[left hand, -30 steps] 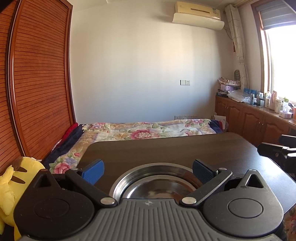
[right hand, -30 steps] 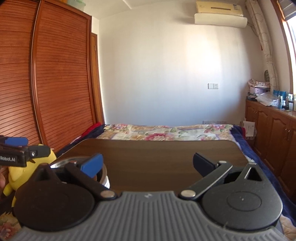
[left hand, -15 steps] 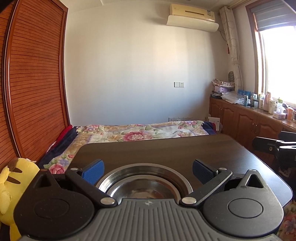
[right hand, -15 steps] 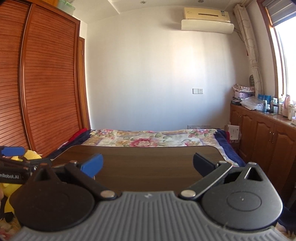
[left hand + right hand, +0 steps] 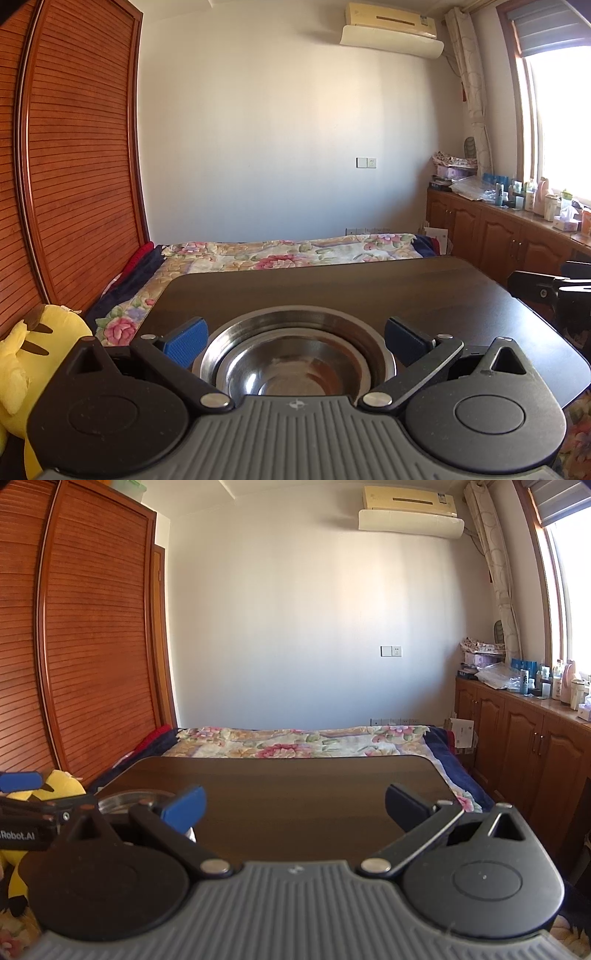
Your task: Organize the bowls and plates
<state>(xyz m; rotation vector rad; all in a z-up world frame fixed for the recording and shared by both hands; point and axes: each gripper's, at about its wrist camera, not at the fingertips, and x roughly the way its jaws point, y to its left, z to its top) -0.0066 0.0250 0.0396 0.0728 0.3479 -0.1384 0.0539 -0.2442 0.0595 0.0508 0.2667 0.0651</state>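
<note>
The dark wooden table (image 5: 369, 288) filled your lower view, with stacked steel bowls (image 5: 295, 354) at 6 o'clock near its edge. Your left gripper (image 5: 295, 338) stood wide open around them, gripping nothing. Your right gripper (image 5: 295, 806), equally spread and empty, had the bowls at 9 o'clock.

Dark wooden table (image 5: 369, 291), floral bedspread (image 5: 288, 254), yellow plush toy (image 5: 33, 350), slatted wardrobe (image 5: 96, 646)
</note>
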